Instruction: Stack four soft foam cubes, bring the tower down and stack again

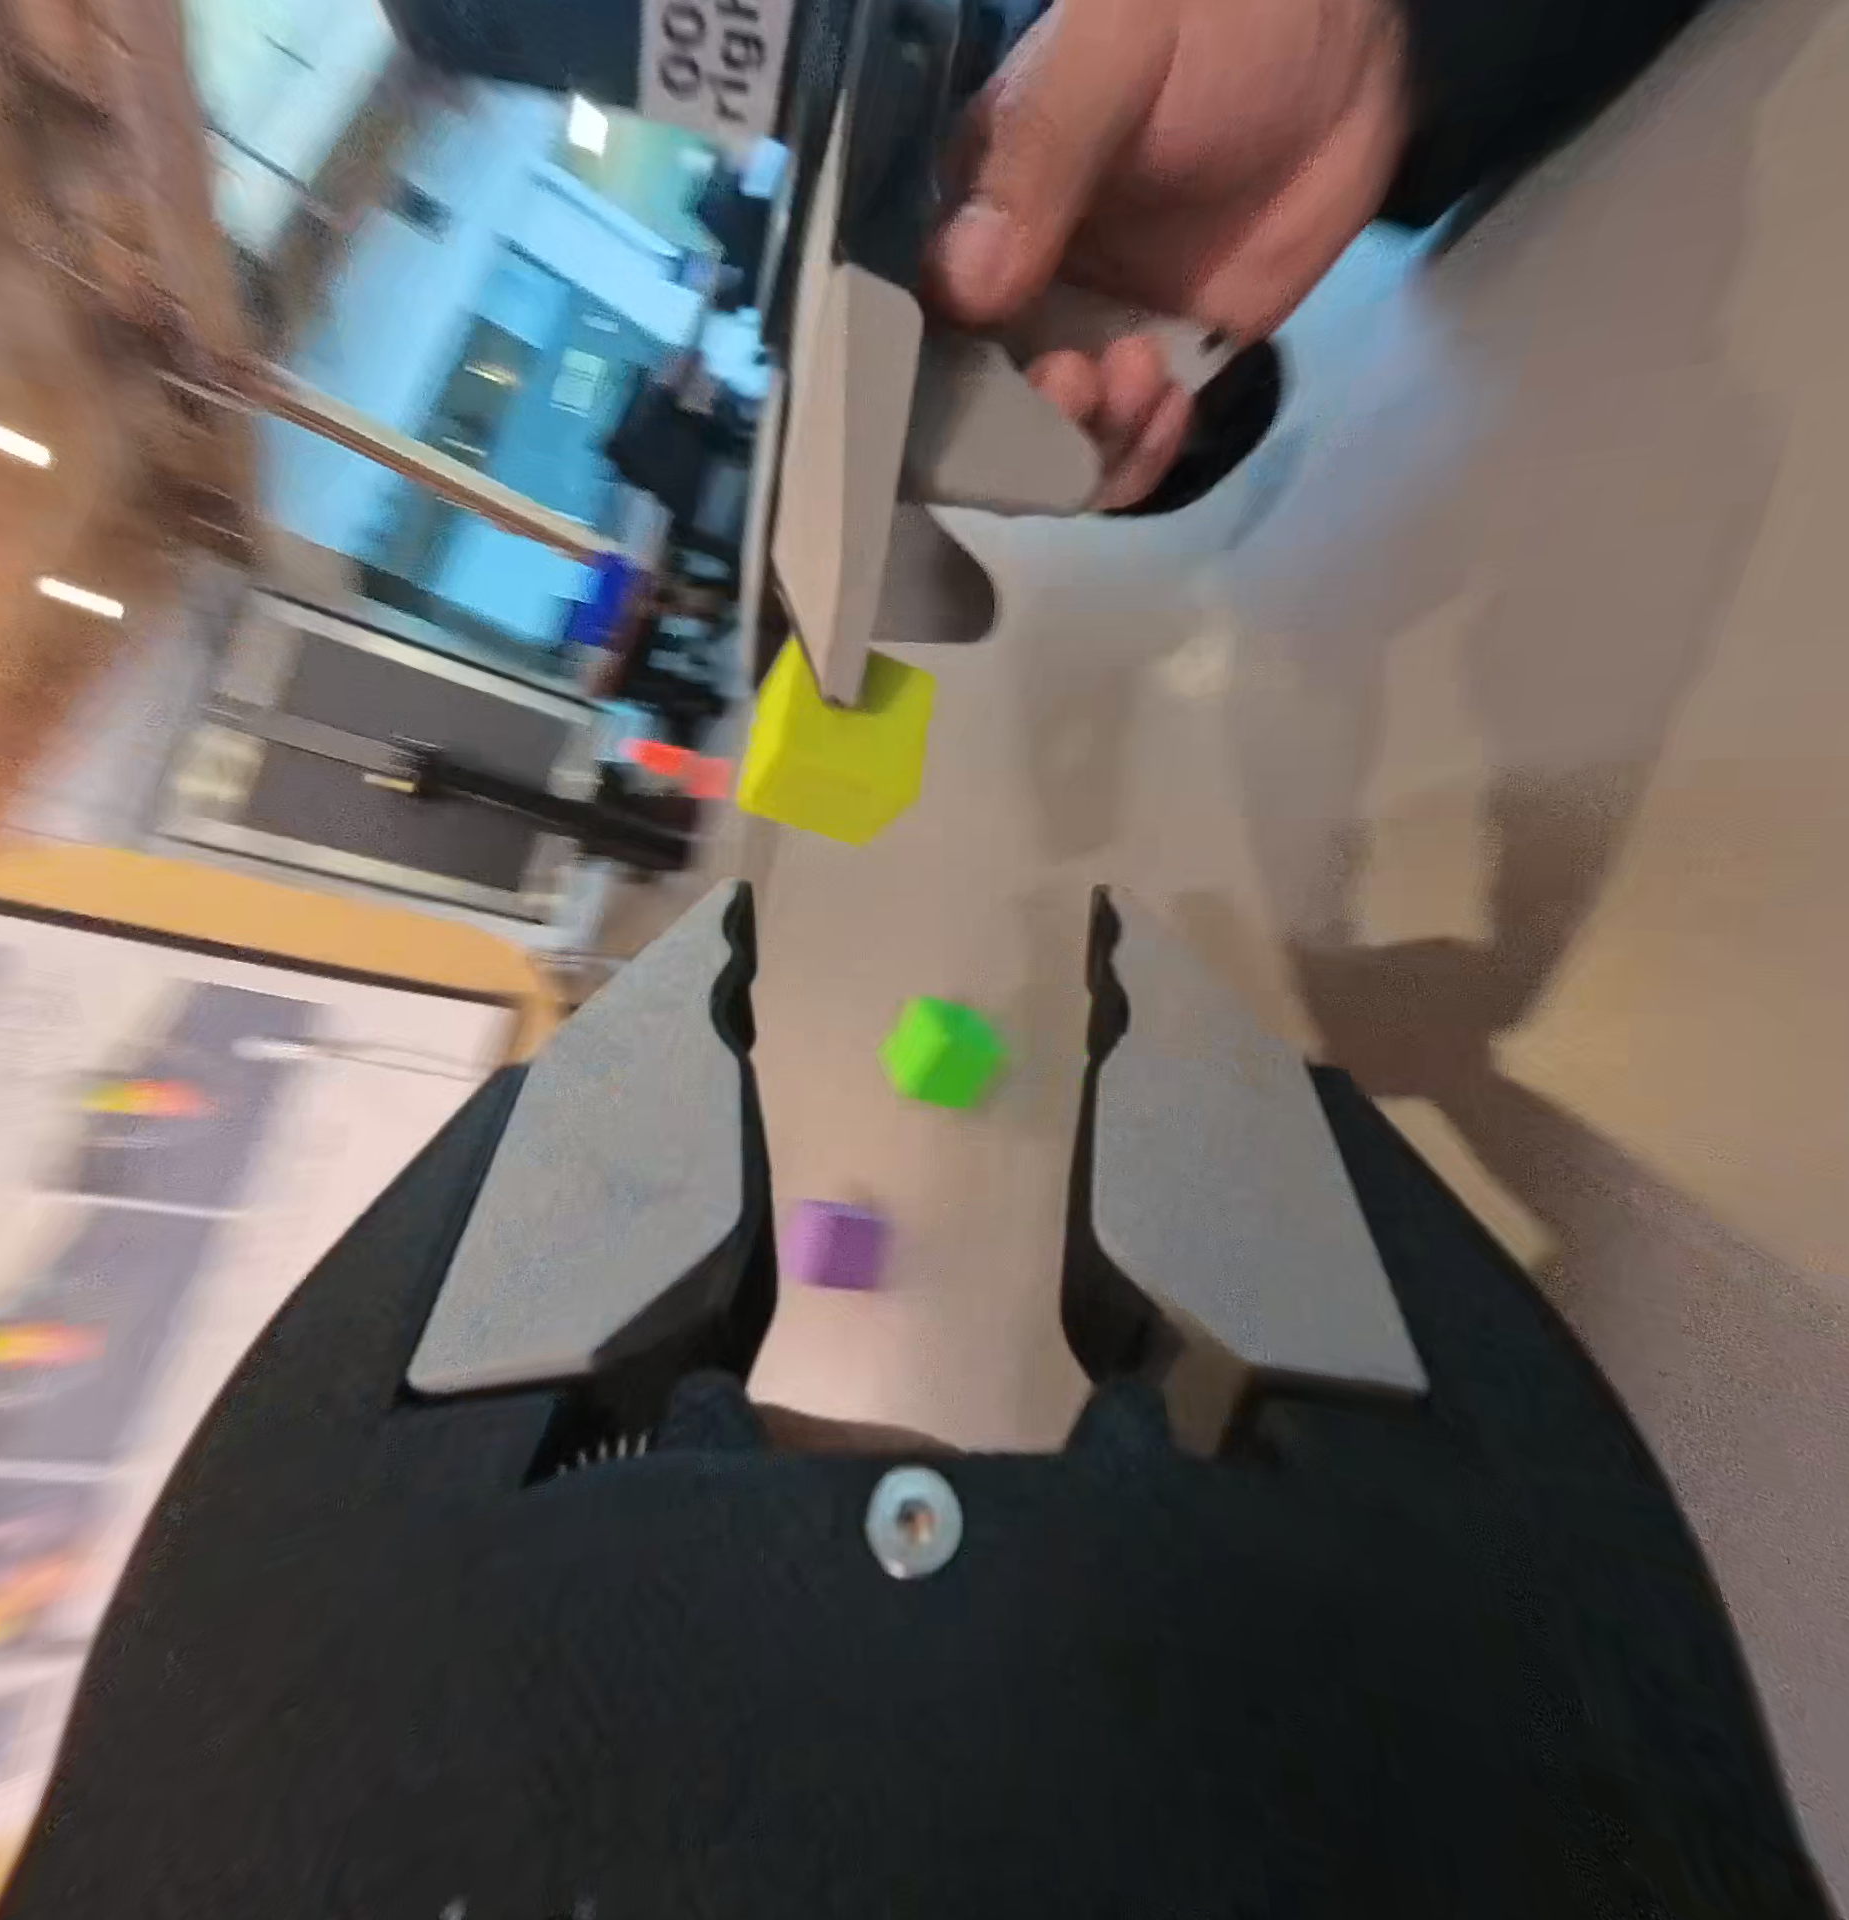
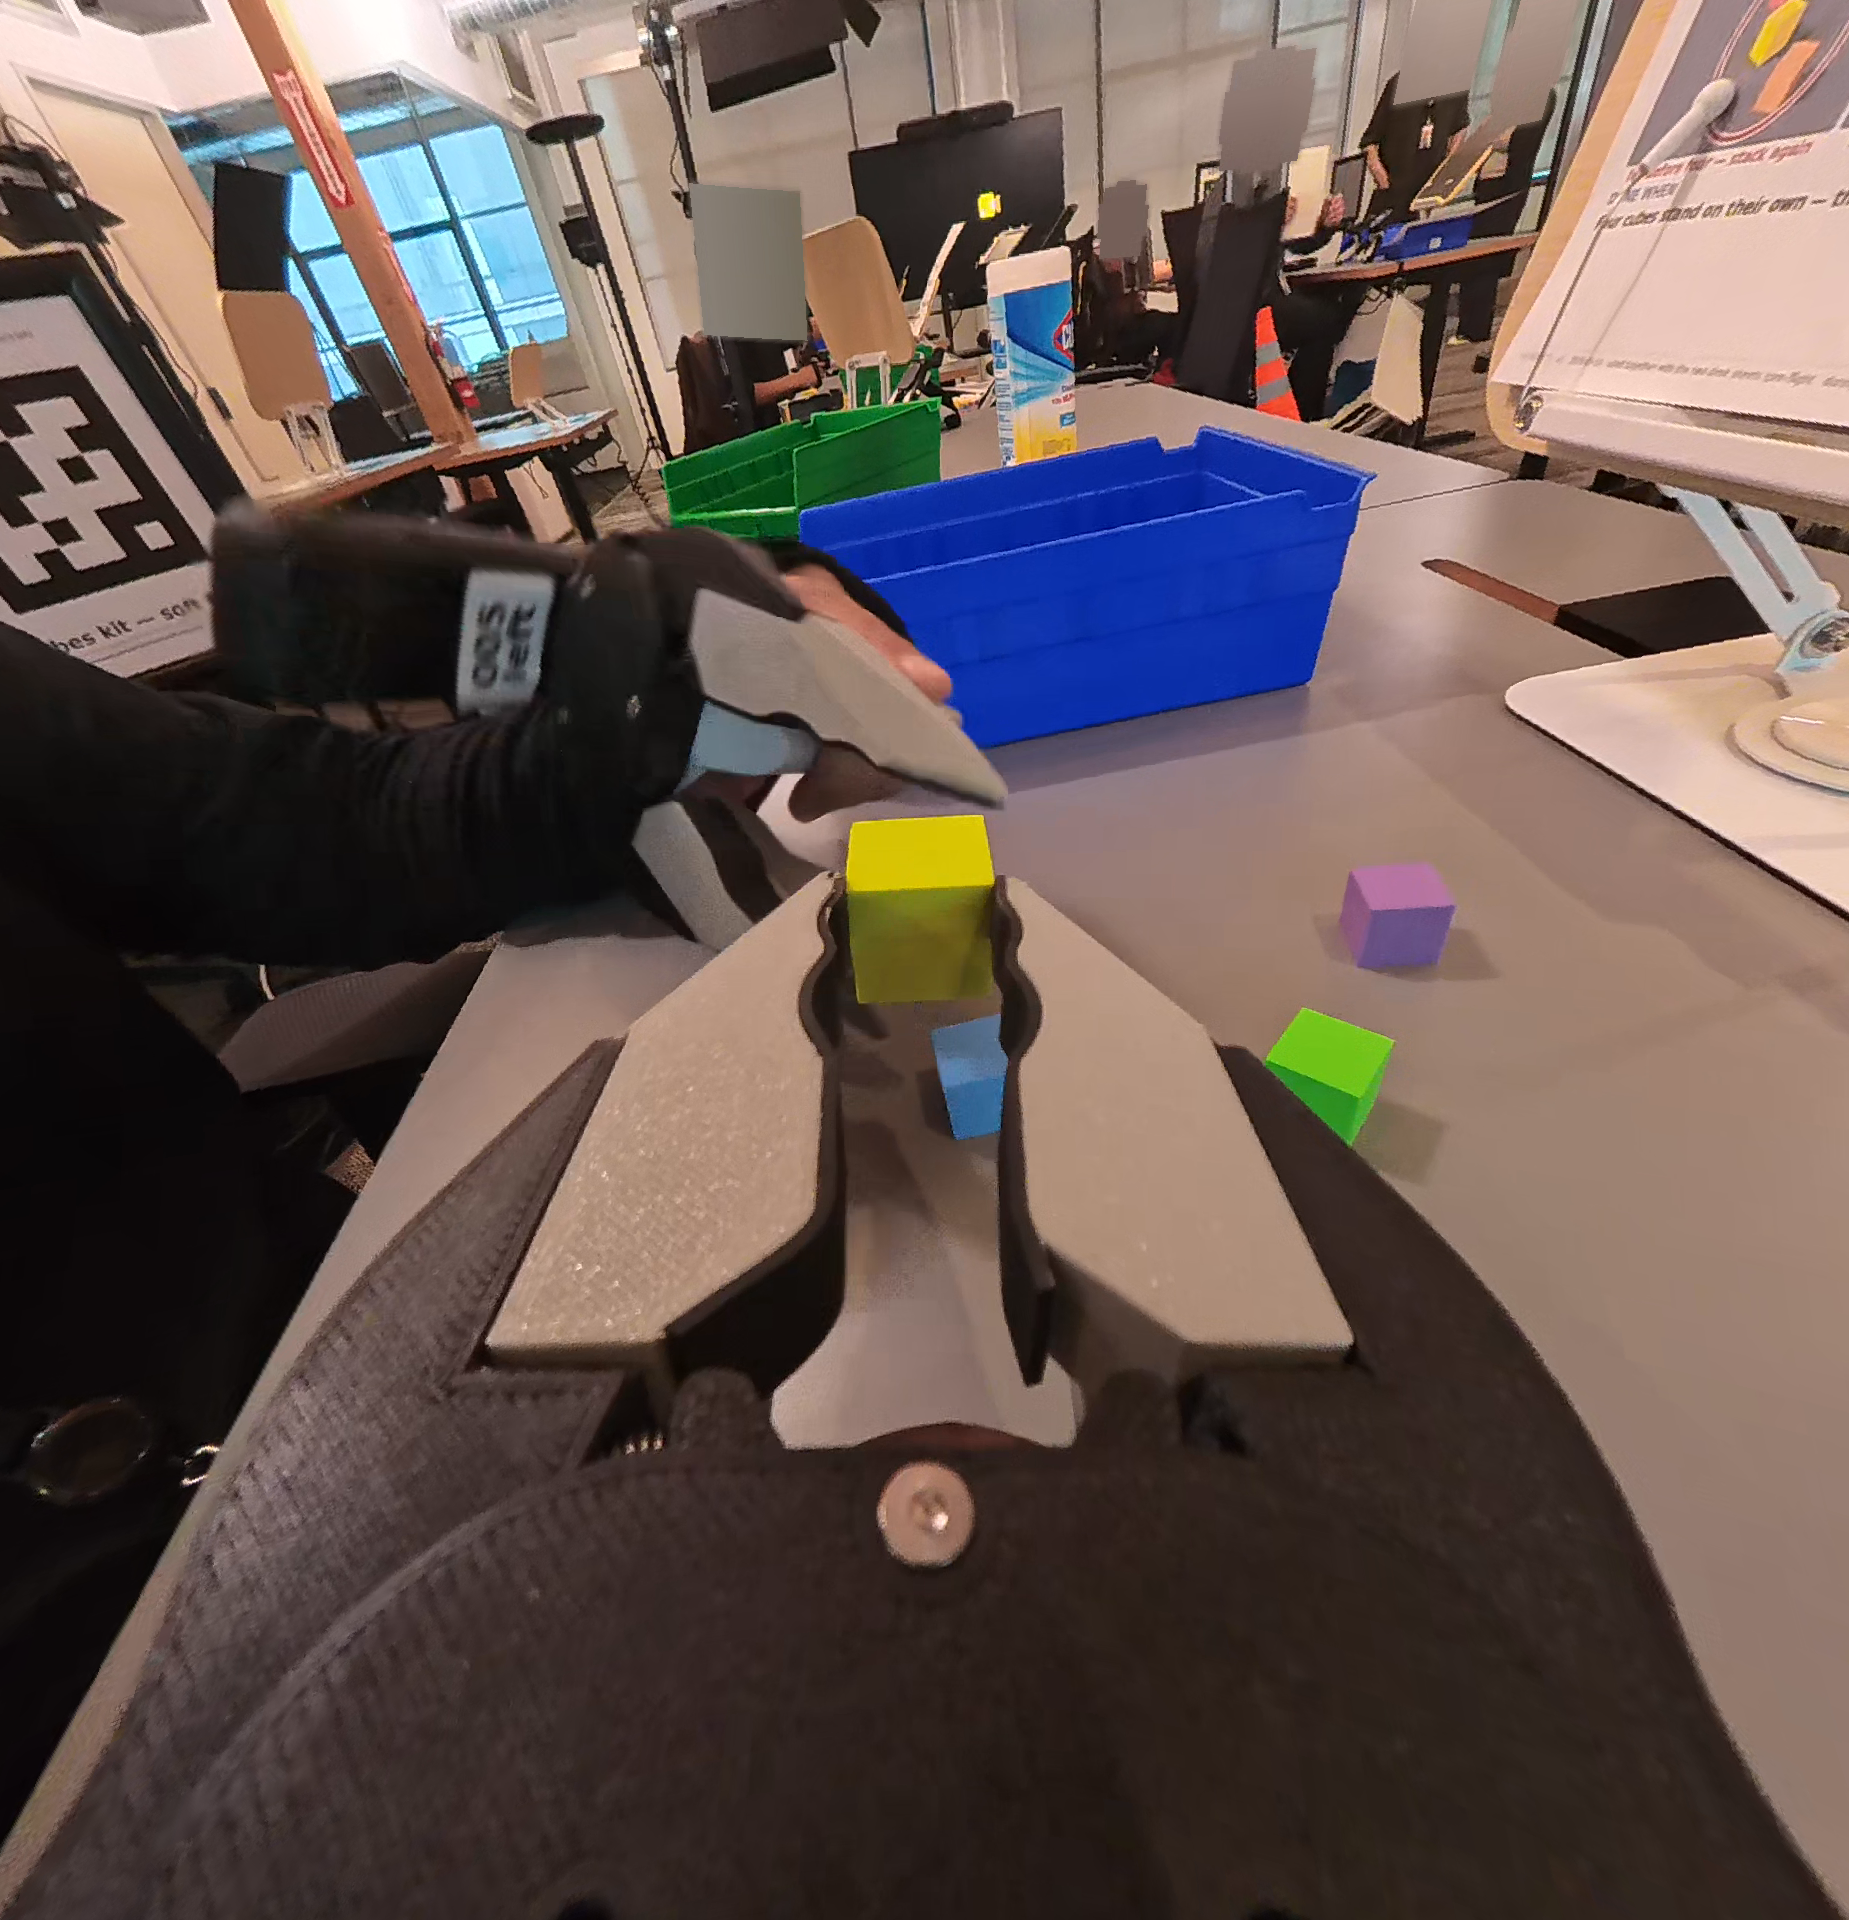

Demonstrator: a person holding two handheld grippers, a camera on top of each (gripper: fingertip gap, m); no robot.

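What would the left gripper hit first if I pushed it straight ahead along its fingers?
Probably the right gripper with its yellow cube: they sit just beyond the open left gripper's fingertips, slightly left of centre. The green cube and purple cube seem lower, on the table; depth is blurred.

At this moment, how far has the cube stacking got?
Nothing is stacked. The right gripper holds the yellow cube above the table. The blue cube, green cube and purple cube lie apart; the left gripper is open, empty. All stacking remains.
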